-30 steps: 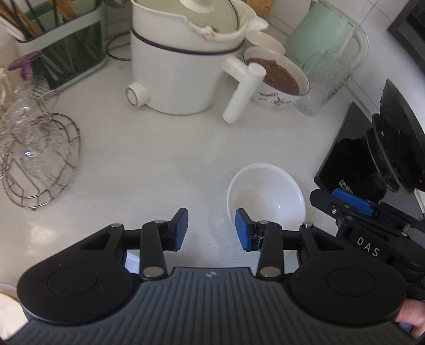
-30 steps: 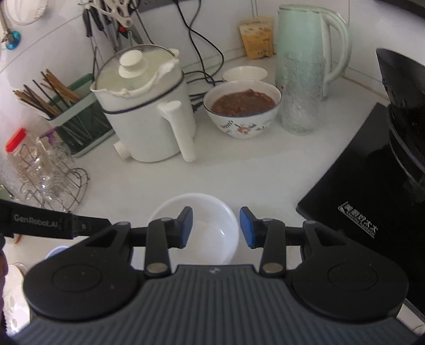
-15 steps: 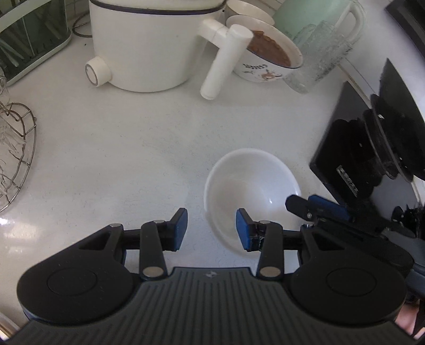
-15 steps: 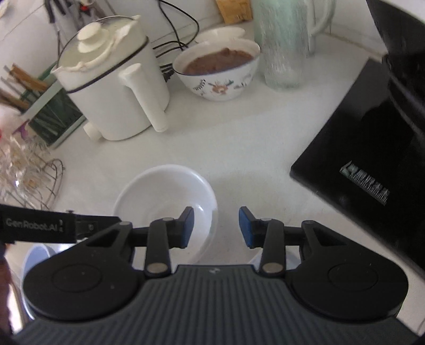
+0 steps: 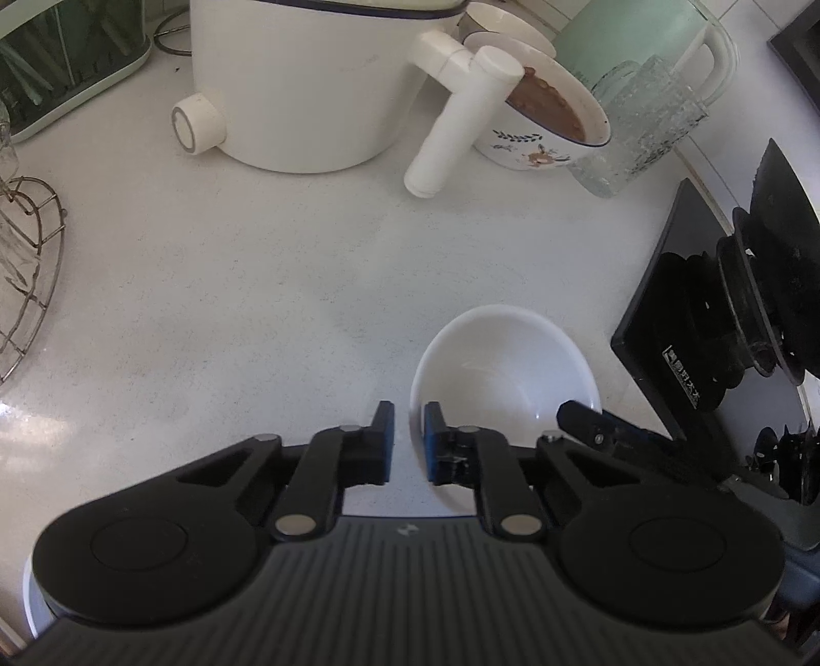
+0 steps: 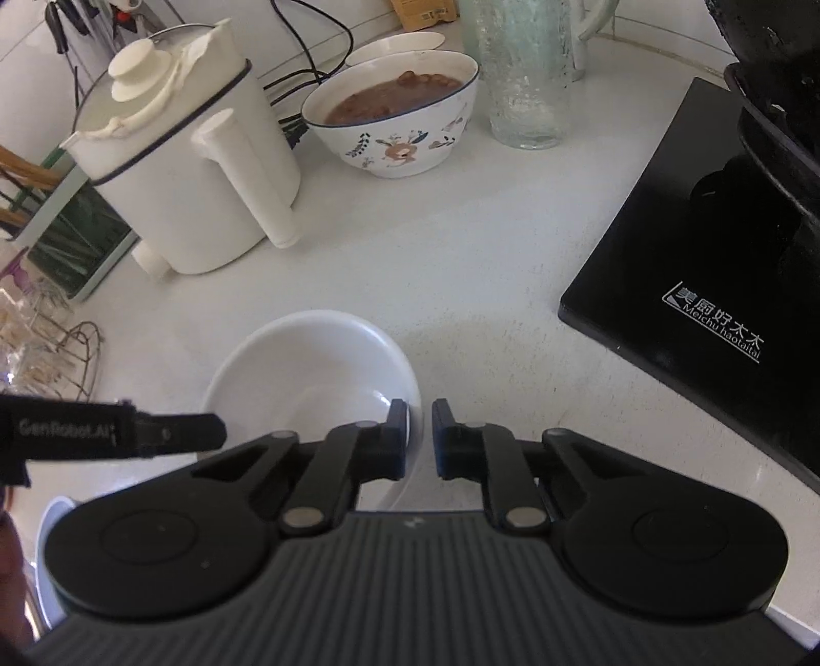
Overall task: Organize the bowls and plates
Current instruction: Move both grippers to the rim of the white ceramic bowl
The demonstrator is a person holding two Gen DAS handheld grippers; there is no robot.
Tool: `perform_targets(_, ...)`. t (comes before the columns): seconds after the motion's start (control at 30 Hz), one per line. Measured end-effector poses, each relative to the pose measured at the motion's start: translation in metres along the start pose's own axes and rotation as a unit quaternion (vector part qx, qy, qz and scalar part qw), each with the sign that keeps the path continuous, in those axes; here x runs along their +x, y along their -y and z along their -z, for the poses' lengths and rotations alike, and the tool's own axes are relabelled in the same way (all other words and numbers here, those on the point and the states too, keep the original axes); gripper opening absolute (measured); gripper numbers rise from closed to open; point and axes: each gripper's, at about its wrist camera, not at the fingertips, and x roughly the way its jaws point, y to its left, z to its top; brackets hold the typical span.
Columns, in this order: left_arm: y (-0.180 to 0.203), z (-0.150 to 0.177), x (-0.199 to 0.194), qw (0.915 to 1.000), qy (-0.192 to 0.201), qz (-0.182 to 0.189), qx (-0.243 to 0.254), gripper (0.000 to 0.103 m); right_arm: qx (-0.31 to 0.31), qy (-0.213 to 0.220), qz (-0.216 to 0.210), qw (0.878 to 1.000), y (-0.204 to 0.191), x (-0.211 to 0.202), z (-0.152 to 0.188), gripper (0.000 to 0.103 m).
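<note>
An empty white bowl (image 5: 505, 366) sits on the white counter; it also shows in the right wrist view (image 6: 307, 369). My left gripper (image 5: 408, 435) has closed on the bowl's left rim, one finger inside and one outside. My right gripper (image 6: 420, 433) has closed on the bowl's right rim the same way. Each gripper's black tip shows in the other's view. A flowered bowl (image 6: 397, 115) of brown food stands at the back, and a small white dish (image 6: 394, 45) lies behind it.
A white electric pot (image 6: 179, 159) with a long handle stands at the back left. A textured glass (image 6: 523, 71) and a green kettle (image 5: 640, 46) are at the back right. A black induction cooker (image 6: 692, 256) with a dark pan lies right. A wire rack (image 5: 25, 266) is on the left.
Both grippers have narrowed from wide open to pinching opposite rims of the white bowl. Both cameras have moved closer to the bowl.
</note>
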Motion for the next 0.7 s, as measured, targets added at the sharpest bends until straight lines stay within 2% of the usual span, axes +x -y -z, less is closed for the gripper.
perform_targets(0.13, 0.006, 0.001, 0.001, 0.9999, -0.002, -0.002, 0.012, 0.009, -0.002, -0.004, -0.004, 1.000, 0.001, -0.002, 0.000, 0.010)
perform_targets(0.47, 0.006, 0.003, -0.019, 0.9999, -0.002, 0.010, -0.009, 0.009, 0.015, 0.011, -0.018, 1.000, 0.003, -0.015, -0.005, 0.010)
perform_targets(0.7, 0.010, -0.005, -0.048, 0.9997, 0.022, 0.007, -0.010, 0.009, 0.031, 0.025, -0.045, 0.998, 0.004, -0.032, -0.015, 0.010)
